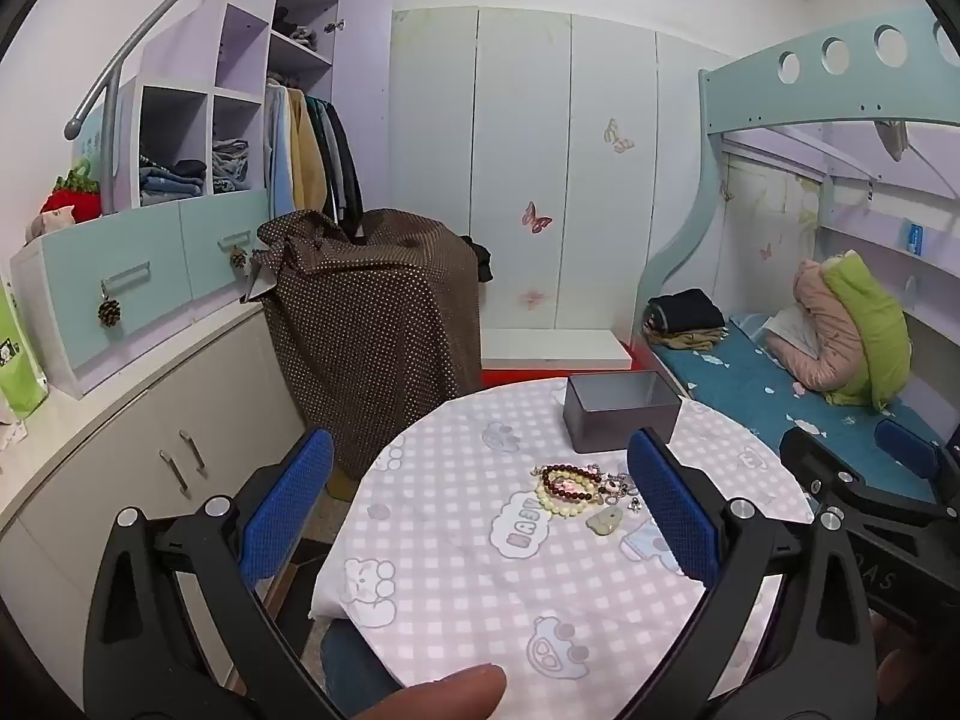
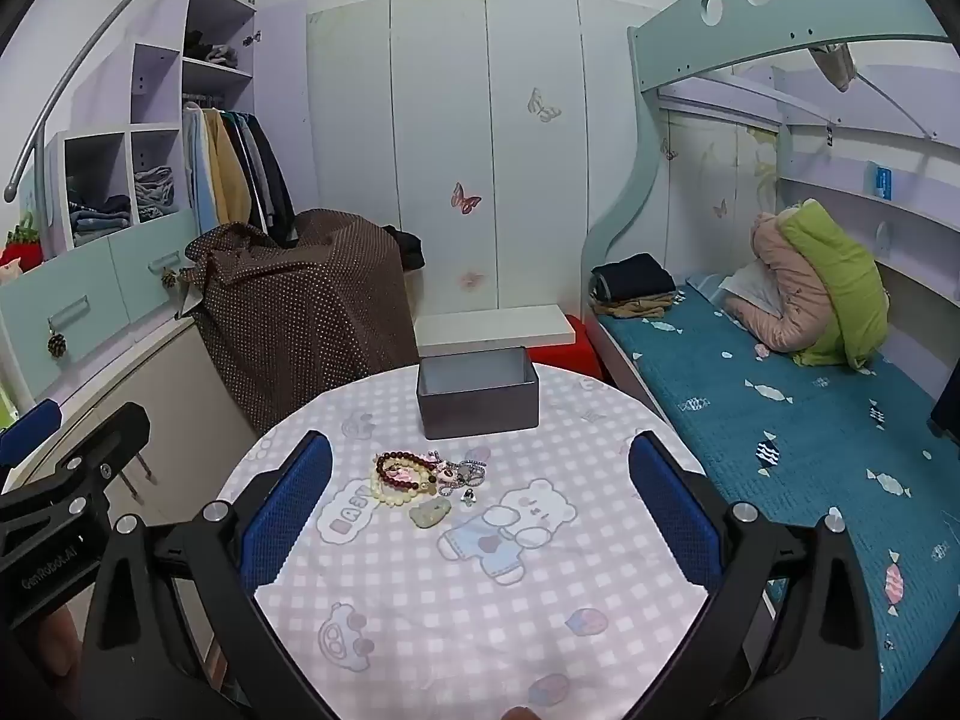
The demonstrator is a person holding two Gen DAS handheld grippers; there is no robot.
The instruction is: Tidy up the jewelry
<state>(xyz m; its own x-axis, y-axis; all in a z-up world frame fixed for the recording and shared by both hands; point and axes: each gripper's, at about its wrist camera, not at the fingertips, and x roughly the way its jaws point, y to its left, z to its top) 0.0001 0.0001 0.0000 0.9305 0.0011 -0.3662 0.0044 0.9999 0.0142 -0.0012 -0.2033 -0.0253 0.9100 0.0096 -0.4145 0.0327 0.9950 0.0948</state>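
both sets of jaws spread wide, nothing between the blue pads, nothing touched.

left gripper (image 1: 480,510): released, held above the near left part of the round table (image 1: 456,600), angled down toward it. a fingertip (image 1: 444,690) of the person shows at the bottom edge of the left wrist view.

right gripper (image 2: 480,510): released, held above the near edge of the same table, angled down; no contact with cloth or objects. the left gripper's black body shows at the left edge of the right wrist view.

jewelry pile (image 2: 420,474): lies on the pink checked tablecloth (image 2: 480,600) near the table's middle, ahead of both grippers and apart from them. includes a dark red bead bracelet (image 2: 399,468), a cream bead bracelet (image 2: 390,492), a pale green pendant (image 2: 429,513) on the near side, and small silver pieces (image 2: 471,471) to the right; finer items cannot be told apart.

grey box (image 2: 478,393): open-topped, upright, on the far side of the table just beyond the pile; the part of its interior in view looks bare.
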